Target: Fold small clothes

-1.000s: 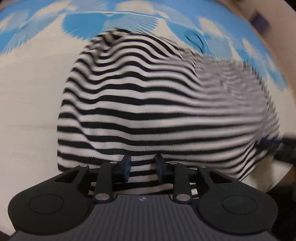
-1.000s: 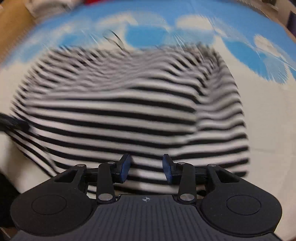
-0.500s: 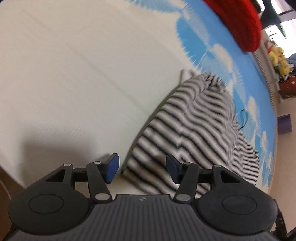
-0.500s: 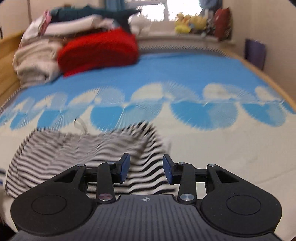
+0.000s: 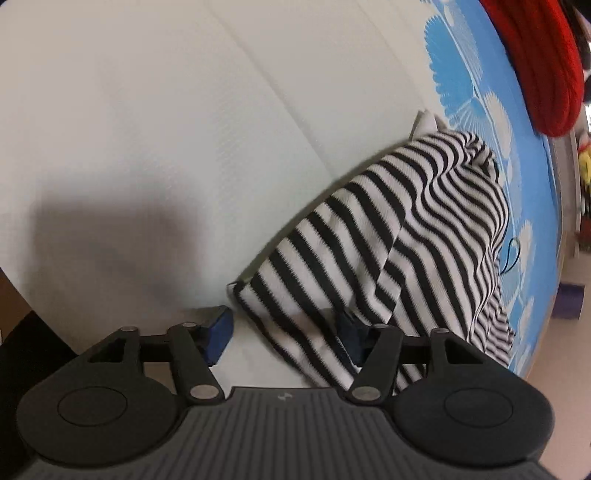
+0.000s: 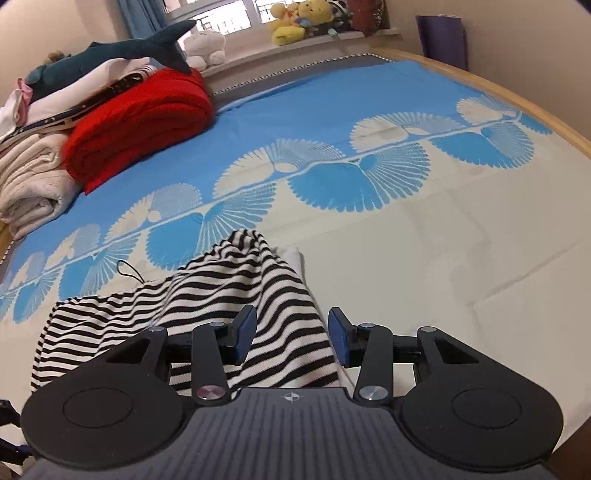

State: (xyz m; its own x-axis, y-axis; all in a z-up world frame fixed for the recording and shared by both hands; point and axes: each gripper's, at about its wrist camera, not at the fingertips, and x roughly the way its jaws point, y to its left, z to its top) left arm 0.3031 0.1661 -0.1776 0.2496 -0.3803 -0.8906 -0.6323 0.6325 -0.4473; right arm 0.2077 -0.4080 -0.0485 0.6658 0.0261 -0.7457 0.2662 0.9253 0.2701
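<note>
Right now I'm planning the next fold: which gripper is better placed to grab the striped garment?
Left gripper: open, straddling the black-and-white striped knit garment's near corner. The right gripper is open over mid-fabric.

Bed (image 6: 424, 258) with blue-cream cover; window (image 6: 221, 14) behind; beige wall (image 6: 535, 55) right.

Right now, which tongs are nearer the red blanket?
Cannot tell. Both the left tongs and right tongs sit open at the striped garment, with the red blanket far across the bed from each.
</note>
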